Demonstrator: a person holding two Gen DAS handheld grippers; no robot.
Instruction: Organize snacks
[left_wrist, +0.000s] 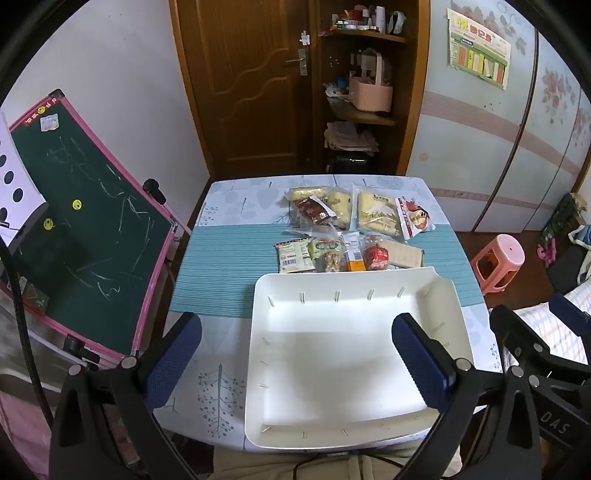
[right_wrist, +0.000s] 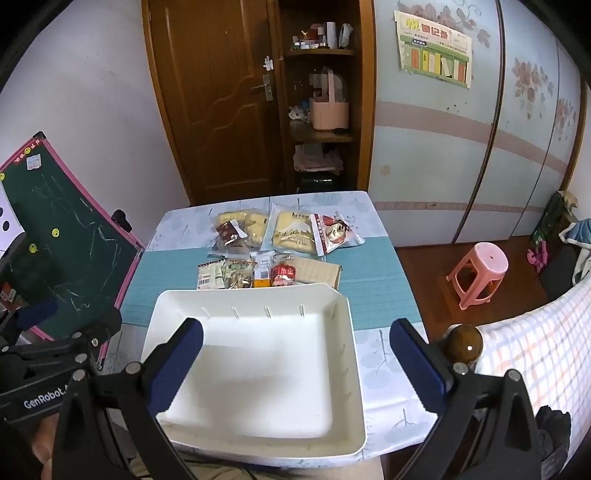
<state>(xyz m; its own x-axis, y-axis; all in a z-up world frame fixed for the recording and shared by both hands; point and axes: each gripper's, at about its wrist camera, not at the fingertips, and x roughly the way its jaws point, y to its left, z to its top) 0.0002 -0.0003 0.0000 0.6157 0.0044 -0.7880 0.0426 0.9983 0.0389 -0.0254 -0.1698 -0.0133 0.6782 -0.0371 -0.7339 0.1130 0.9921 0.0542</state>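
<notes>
A white tray (left_wrist: 448, 306) (right_wrist: 356, 373) with nothing in it sits at the near edge of the table (left_wrist: 218, 258) (right_wrist: 369, 273). Behind it lie several snack packets: a red round snack (left_wrist: 376, 254) (right_wrist: 282, 275), a yellow bread pack (left_wrist: 376, 214) (right_wrist: 293, 230), a red-and-white packet (left_wrist: 413, 218) (right_wrist: 334, 230) and a nut packet (left_wrist: 327, 256) (right_wrist: 238, 278). My left gripper (left_wrist: 295, 363) hovers open over the tray's near left part. My right gripper (right_wrist: 295, 365) hangs open over the tray's near right side. Neither holds anything.
A green chalkboard with a pink frame (left_wrist: 85, 236) (right_wrist: 62, 240) leans at the table's left. A pink stool (left_wrist: 498, 262) (right_wrist: 480, 269) stands on the floor to the right. A checked cloth (right_wrist: 535, 347) and a brown knob (right_wrist: 463, 341) are near right.
</notes>
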